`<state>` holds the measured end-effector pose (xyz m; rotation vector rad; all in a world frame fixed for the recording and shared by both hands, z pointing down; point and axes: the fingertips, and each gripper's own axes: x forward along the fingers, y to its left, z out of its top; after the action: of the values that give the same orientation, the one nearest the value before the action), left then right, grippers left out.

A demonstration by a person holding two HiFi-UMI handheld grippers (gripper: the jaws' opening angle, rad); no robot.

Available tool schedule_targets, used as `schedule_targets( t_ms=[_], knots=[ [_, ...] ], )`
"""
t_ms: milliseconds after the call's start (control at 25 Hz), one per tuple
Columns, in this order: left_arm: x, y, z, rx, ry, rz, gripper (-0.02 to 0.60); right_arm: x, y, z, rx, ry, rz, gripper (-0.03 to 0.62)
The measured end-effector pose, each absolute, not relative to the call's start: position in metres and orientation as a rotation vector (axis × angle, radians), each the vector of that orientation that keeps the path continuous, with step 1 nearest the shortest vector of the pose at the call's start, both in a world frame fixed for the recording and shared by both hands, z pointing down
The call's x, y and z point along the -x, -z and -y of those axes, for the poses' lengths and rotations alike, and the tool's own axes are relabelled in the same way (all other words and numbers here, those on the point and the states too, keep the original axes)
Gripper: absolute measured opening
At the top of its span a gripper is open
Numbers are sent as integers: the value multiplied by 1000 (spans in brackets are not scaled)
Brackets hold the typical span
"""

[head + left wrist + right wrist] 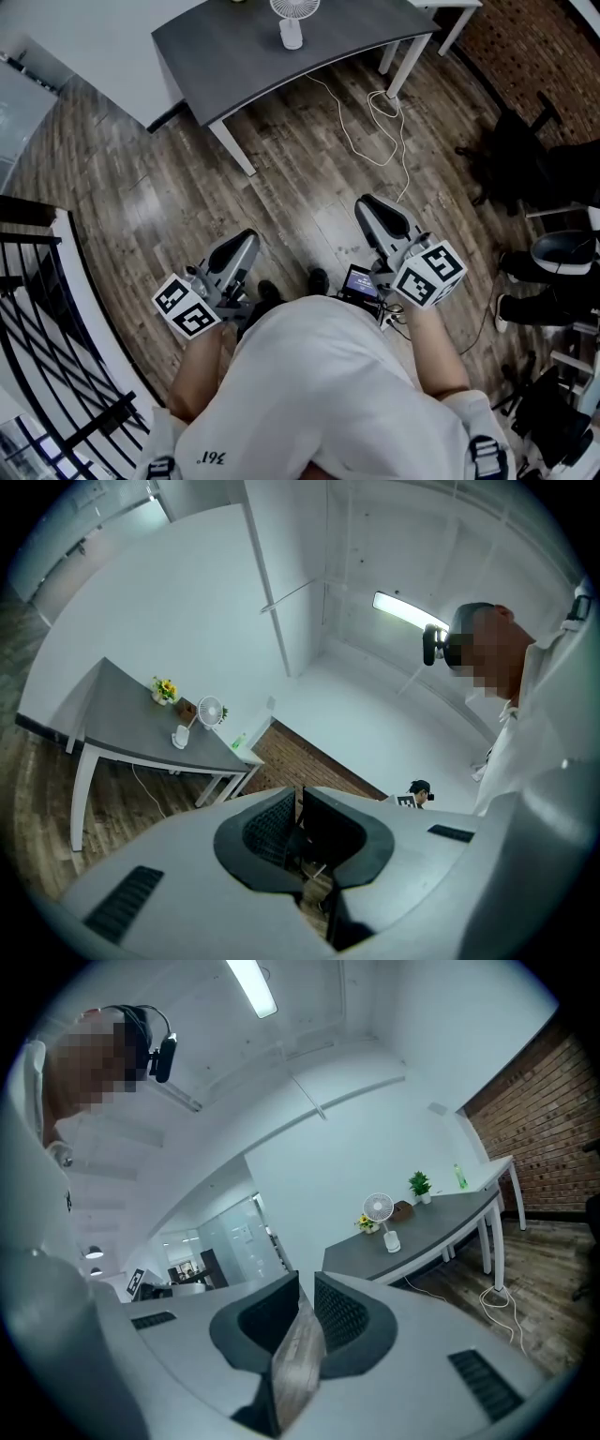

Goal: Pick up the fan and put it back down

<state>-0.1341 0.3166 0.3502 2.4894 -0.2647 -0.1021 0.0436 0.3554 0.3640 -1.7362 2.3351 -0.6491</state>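
The fan (292,19) stands upright on the grey table (234,56), at the top edge of the head view and well apart from both grippers; only its white base and the lower part of its round head show there. In the left gripper view the fan (208,712) is small and far away, near the right end of the table (122,733), with a pot of yellow flowers (165,688) just beside it. In the right gripper view the fan (380,1209) is also on the table (450,1218), between the flowers (364,1223) and a small green plant (419,1184). The person holds both grippers close to the body, above the wooden floor (159,197). The left gripper (246,240) points toward the table, and its own view shows the left gripper (299,803) with its jaws together, only a thin dark line between them and no object there. The right gripper (368,206) points the same way; in its own view the right gripper (305,1290) has its jaws a little apart, a narrow slit through which the floor planks are seen, and it holds nothing. A white cable (361,141) lies in loops on the floor below the table. A black railing (47,337) is at the left side of the head view.
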Motion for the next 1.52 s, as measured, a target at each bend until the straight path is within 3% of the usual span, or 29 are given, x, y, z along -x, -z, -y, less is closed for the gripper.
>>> schedule_targets(
  t_ms=[600,1520],
  knots=[
    [115,-363,-305,-2459,30,340,14,-61,-382,-339,1675,715,-2380,34],
    [110,-371,-125,-2460,18,73,15,-50,-381,-181,1907,693,-2216,34]
  ],
)
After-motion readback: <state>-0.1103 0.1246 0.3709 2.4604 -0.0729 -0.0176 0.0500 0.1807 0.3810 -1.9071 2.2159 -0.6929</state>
